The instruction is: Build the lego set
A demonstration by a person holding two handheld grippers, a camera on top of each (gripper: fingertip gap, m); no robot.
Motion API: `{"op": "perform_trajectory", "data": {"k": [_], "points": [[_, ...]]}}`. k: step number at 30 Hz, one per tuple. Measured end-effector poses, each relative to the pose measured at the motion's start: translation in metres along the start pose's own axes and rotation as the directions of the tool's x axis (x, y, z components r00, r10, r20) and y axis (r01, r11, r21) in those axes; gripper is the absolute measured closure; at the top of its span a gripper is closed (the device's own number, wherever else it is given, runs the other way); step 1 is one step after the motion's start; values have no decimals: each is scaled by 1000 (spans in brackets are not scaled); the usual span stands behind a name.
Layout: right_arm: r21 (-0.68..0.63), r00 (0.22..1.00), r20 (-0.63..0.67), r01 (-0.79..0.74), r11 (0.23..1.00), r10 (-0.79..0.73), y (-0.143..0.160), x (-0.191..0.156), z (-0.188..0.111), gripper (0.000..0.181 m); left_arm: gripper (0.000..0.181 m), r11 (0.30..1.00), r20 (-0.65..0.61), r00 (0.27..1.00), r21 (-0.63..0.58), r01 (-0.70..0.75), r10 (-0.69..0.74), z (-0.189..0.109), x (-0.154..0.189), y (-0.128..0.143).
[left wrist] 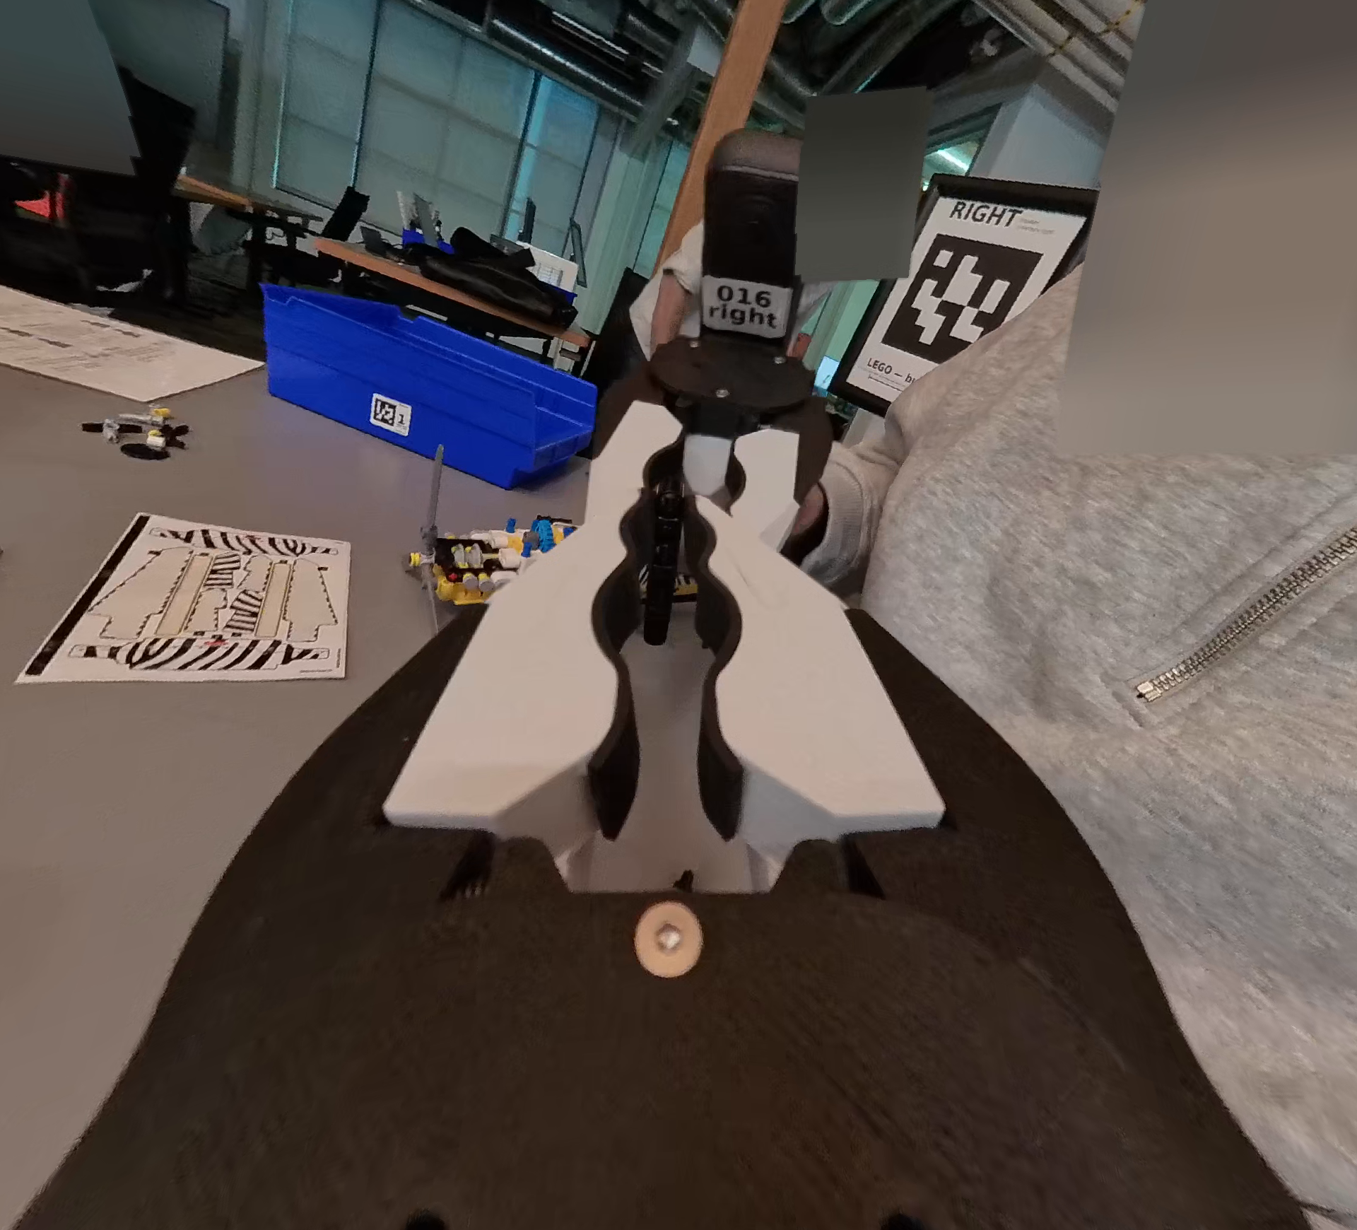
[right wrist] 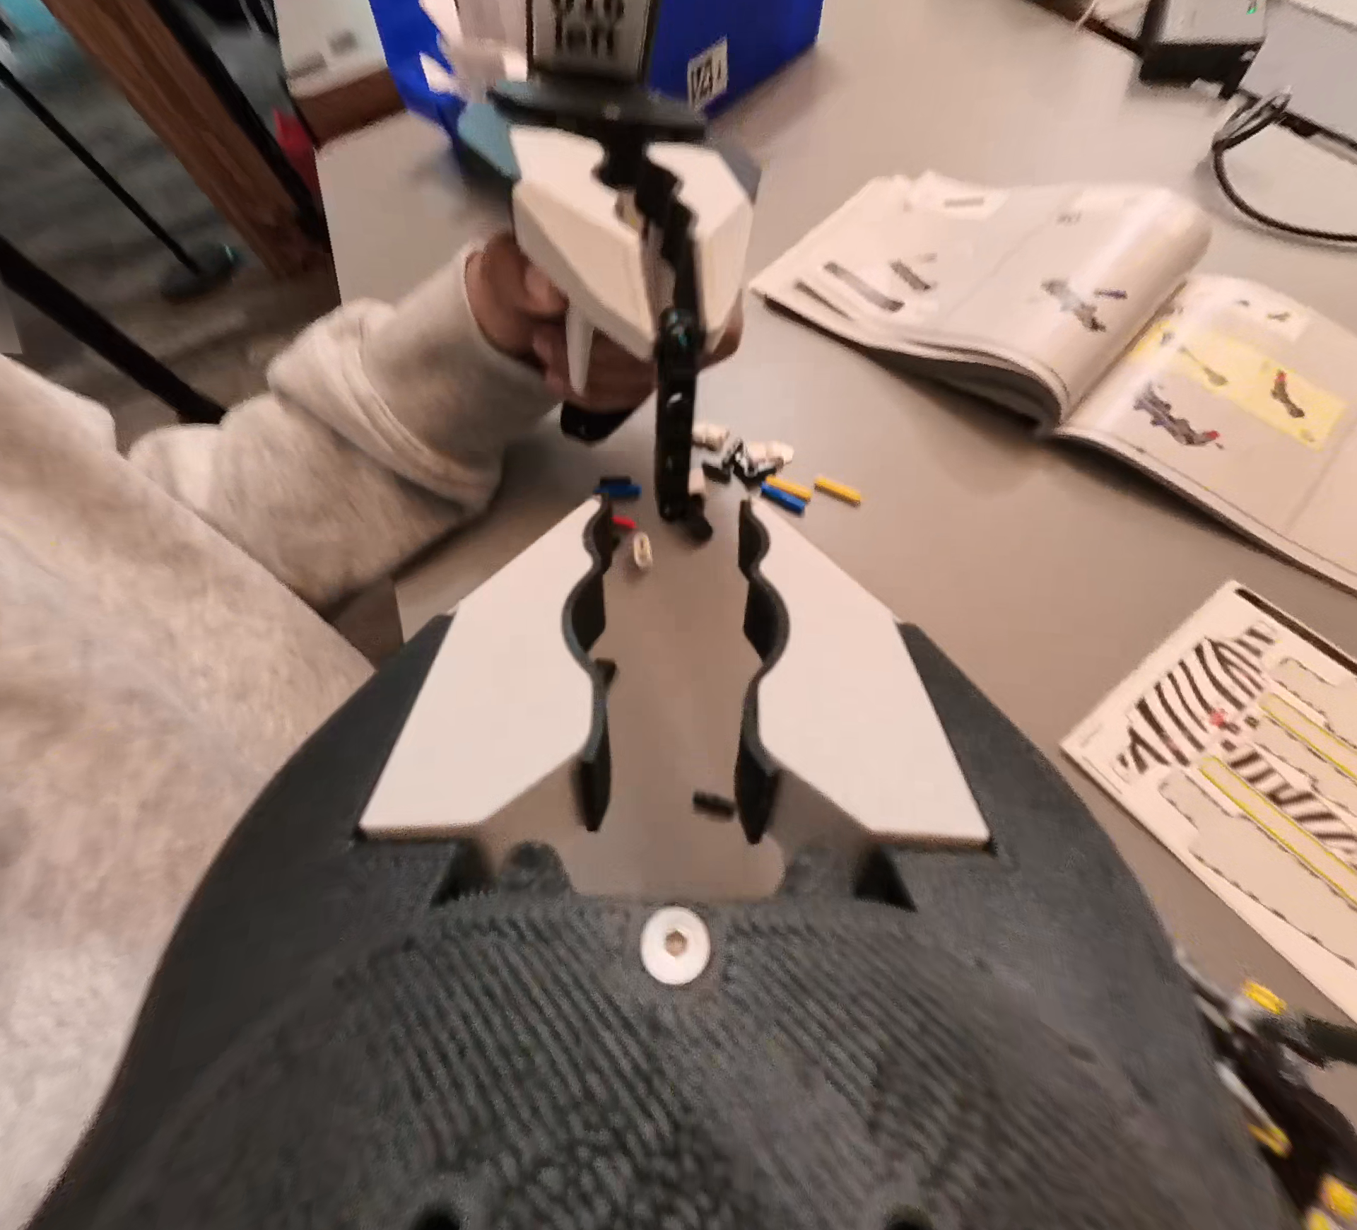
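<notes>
- Left gripper is clamped on a long black lego beam, which hangs down from its tips above the grey surface; in its own view the beam sits between the two fingers, near the tips.
- Right gripper stands spread apart with nothing between its fingers; its tips are just beside the beam's lower end, and whether they touch it I cannot tell.
- Under the beam lie loose lego pieces, blue, yellow, black, white and red, scattered close together.
- Open surface lies between those pieces and the open instruction booklet, whose near edge bounds the room on that side.
- Sticker sheet with zebra stripes lies flat nearer the surface's edge, well apart from the pieces.
- Blue bin stands behind the grippers, and a partly built yellow lego model sits just in front of it, beside the left gripper.
- Grey sleeve crowds the side opposite the booklet.
</notes>
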State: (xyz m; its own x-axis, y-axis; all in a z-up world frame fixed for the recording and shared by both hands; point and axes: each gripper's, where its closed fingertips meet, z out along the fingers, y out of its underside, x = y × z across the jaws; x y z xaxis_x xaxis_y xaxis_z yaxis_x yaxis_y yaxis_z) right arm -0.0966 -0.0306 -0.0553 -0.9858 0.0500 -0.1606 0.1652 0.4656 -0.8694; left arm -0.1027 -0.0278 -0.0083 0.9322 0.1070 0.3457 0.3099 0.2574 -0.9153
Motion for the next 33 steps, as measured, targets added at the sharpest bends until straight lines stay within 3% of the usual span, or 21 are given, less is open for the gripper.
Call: {"op": "perform_trajectory", "data": {"k": [3, 5, 8, 12, 14, 15, 17, 19, 26, 33], "points": [[77, 998, 34, -57, 995, 55, -10, -1, 4, 155, 177, 1000, -22, 1000, 28, -1, 2, 0, 3, -5], [107, 997, 51, -61, 992, 56, -13, -3, 4, 175, 177, 999, -16, 1000, 45, -8, 8, -2, 3, -7], [101, 1000, 24, -22, 995, 20, -14, 2, -2, 175, 177, 999, 14, 1000, 47, -15, 14, -6, 0, -6], [-64, 994, 45, 101, 993, -98, 4, 3, -6, 174, 176, 994, 35, 999, -98, 43, -39, -12, -3, 23], [-215, 977, 100, 207, 954, -190, 28, -1, -5, 175, 177, 965, 47, 994, -240, 107, -99, -19, -3, 48], [-314, 963, 103, 270, 910, -250, 45, 4, -5, 175, 178, 962, 91, 990, -244, 125, -106, -23, -10, 51], [-490, 926, 137, 373, 788, -353, 79, 17, -6, 175, 175, 978, 147, 984, -168, 124, -100, -30, -21, 37], [-559, 905, 181, 417, 716, -386, 98, 21, -3, 175, 176, 992, 169, 984, -98, 75, -58, -35, -23, 23], [-553, 916, 209, 400, 731, -343, 111, 25, 13, 174, 181, 1000, 238, 971, 26, -17, 11, -48, -29, -2], [-573, 913, 169, 397, 717, -371, 117, 31, 9, 168, 181, 1000, 265, 964, -17, 16, -11, -45, -37, 7]]}}
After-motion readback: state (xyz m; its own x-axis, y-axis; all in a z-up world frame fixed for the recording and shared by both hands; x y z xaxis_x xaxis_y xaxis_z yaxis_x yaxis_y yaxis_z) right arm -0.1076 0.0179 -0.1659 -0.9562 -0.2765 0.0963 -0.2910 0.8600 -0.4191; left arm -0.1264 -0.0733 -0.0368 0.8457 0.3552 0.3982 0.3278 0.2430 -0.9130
